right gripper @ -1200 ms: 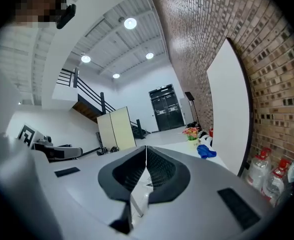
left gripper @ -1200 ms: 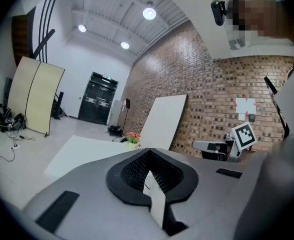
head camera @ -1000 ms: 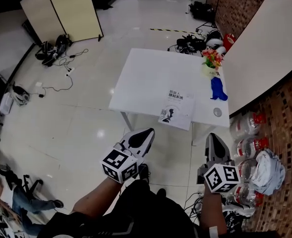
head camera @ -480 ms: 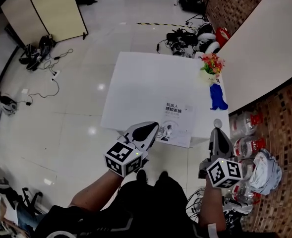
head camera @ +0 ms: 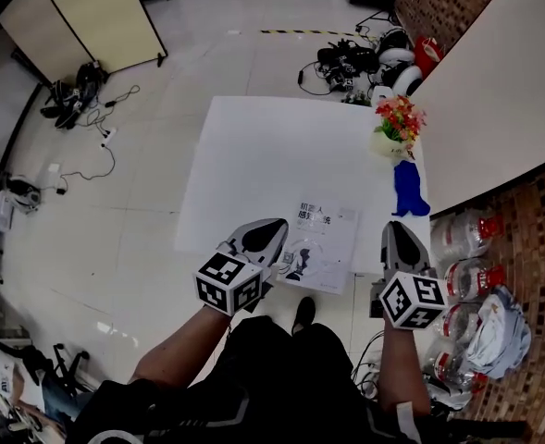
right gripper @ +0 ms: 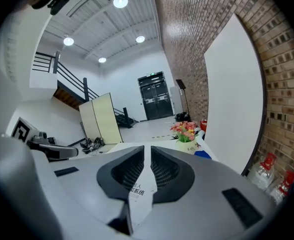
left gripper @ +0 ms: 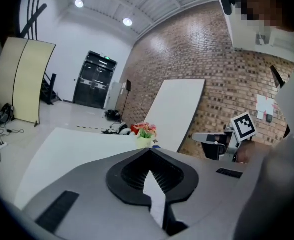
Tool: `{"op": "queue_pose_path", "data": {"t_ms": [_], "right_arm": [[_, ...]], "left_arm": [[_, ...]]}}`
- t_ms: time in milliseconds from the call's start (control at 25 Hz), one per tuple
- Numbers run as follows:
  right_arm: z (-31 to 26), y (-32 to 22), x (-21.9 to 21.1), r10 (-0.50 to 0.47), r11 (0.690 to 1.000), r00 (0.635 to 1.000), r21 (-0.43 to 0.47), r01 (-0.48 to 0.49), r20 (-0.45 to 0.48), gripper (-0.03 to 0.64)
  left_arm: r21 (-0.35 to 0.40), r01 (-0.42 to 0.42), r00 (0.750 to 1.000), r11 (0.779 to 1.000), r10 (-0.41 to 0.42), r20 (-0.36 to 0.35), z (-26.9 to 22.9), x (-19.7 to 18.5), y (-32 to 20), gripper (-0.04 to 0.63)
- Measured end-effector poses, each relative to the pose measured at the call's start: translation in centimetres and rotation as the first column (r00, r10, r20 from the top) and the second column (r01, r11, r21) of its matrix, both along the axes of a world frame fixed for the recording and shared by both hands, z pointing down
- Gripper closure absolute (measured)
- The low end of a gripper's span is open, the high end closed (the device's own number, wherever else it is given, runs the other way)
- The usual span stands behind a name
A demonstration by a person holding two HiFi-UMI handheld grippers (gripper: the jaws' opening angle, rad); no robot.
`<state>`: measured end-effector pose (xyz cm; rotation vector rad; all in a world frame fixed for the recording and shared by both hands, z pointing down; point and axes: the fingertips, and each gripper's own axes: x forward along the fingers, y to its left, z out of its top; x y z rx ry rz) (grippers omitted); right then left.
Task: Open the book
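A closed white book (head camera: 318, 243) with black print lies at the near edge of the white table (head camera: 253, 155). My left gripper (head camera: 274, 228) hovers over the book's near left corner, its jaws shut and nothing between them. My right gripper (head camera: 394, 229) hangs at the table's near right corner, just right of the book, also shut and empty. In the left gripper view the jaws (left gripper: 149, 153) meet at the tip, with the table top beyond. In the right gripper view the book's printed cover (right gripper: 138, 191) shows through the slit below the closed jaws (right gripper: 147, 148).
A pot of flowers (head camera: 397, 123) and a blue object (head camera: 406, 188) stand along the table's right edge. Water bottles (head camera: 466, 280) and bags lie on the floor by the brick wall at the right. Cables and gear (head camera: 346, 63) lie beyond the table, and a folding screen (head camera: 78, 21) stands far left.
The person has walked up to the table. Both grippers have moved forward from over the floor to the table's near edge, the left one now over the book's corner.
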<state>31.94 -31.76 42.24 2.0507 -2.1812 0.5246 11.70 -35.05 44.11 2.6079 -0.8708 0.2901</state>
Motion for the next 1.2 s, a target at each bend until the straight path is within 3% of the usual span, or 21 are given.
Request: {"op": "queue_pose_path", "data": {"t_ms": [80, 200, 440, 560, 680, 960, 1200], "right_arm": [[2.5, -1.6, 0.2, -0.040, 0.997, 0.999, -0.063, 0.042, 0.030, 0.607], [8.3, -2.8, -0.6, -0.070, 0.974, 0.989, -0.204, 0.096, 0.131, 0.520], [20.2, -2.1, -0.9, -0.012, 0.873, 0.984, -0.478, 0.096, 0.177, 0.520], [23.7, -1.1, -1.5, 0.005, 0.824, 0.982, -0.558, 0.103, 0.188, 0.520], [25.8, -0.5, -2.1, 0.044, 0.793, 0.975, -0.601, 0.098, 0.218, 0.520], [26.8, -0.4, -2.1, 0.073, 0.767, 0.965, -0.633, 0.106, 0.250, 0.522], [26.7, -0.9, -1.3, 0.107, 0.768, 0.979, -0.640, 0.029, 0.173, 0.560]], "left_arm": [[-0.037, 0.018, 1.000, 0.999, -0.017, 0.020, 1.7, 0.6, -1.2, 0.601], [-0.101, -0.002, 0.996, 0.995, 0.011, 0.088, 5.6, 0.9, -2.2, 0.601], [-0.260, 0.037, 0.967, 0.965, 0.030, 0.251, 15.8, -0.2, -4.2, 0.601], [-0.317, 0.051, 0.959, 0.947, 0.042, 0.280, 18.4, -1.0, -4.4, 0.601], [-0.354, 0.035, 0.955, 0.935, 0.073, 0.286, 20.1, -1.2, -4.4, 0.601], [-0.395, 0.011, 0.951, 0.919, 0.112, 0.289, 22.1, -1.2, -3.6, 0.601], [-0.392, -0.019, 0.951, 0.920, 0.138, 0.276, 22.1, -0.5, -2.9, 0.601]]}}
